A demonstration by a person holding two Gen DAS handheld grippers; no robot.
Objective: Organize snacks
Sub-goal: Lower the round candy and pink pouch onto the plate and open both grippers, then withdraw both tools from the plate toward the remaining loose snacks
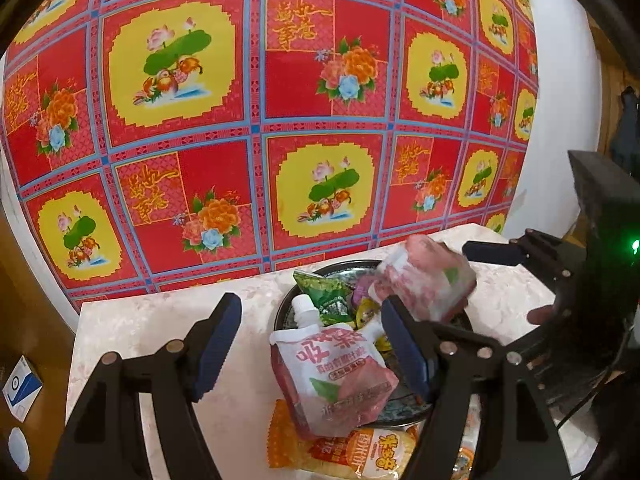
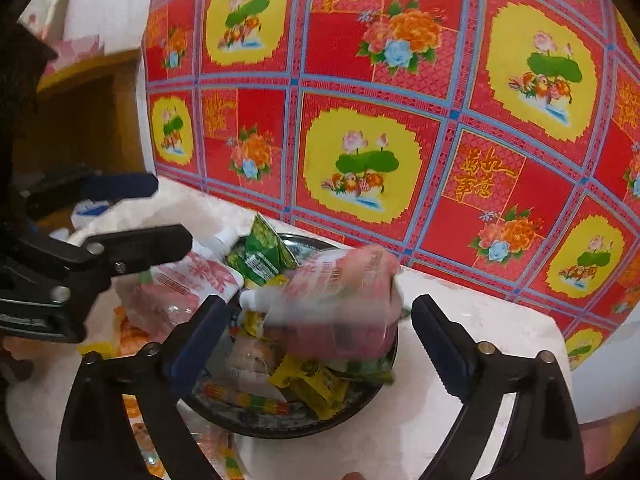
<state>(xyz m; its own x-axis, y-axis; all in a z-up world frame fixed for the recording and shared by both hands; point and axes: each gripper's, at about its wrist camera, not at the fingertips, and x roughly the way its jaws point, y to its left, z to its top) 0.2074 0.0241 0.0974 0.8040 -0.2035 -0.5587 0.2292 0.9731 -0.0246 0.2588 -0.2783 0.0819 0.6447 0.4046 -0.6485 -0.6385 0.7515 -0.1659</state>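
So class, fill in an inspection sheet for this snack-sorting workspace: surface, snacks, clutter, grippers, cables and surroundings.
Surface: pale marbled table, mostly bare to the left of the bowl.
Job's things: dark bowl heaped with snacks; green packet inside it; pink pouch lying across its near rim; second pink pouch, blurred, above the heap; orange packet on the table in front of the bowl.
Clutter: blue and white box off the table, to its left.
Grippers: left gripper open over the near pouch; right gripper open wide, fingers clear of the blurred pouch.
Cables: possibly one thin dark cable by the right gripper.
Surroundings: red flowered cloth behind the table.
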